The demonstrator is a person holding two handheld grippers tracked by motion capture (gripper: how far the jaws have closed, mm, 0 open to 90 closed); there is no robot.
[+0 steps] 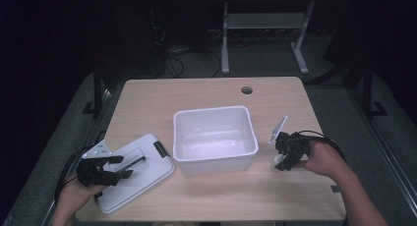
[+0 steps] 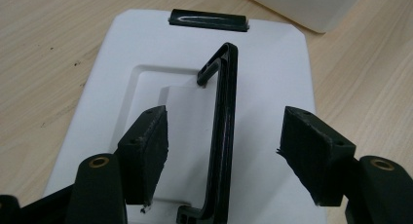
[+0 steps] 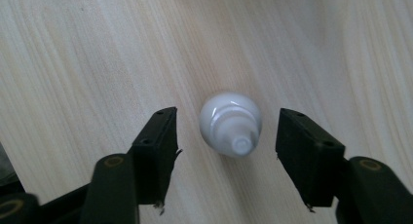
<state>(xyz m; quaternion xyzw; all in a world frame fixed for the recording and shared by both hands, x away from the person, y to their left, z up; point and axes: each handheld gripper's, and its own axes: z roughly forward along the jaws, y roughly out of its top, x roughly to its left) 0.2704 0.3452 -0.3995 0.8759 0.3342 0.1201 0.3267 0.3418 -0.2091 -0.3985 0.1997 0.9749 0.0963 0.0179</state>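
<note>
The right claw hung spread wide and holding nothing, pointing almost straight down over a small white bottle that stood upright on the table, its nozzle tip aimed up into the gap between the jaws. A straight drop looked like all that grasp needed. In the high view the bottle sat just right of the open white bin, near but not touching it, with bare table toward the right edge. Over on the left, the left claw was spread just as wide, straddling the black handle of the white lid, the handle's long axis running straight ahead between the jaws. That lid lay flat, near the table's front left corner.
</note>
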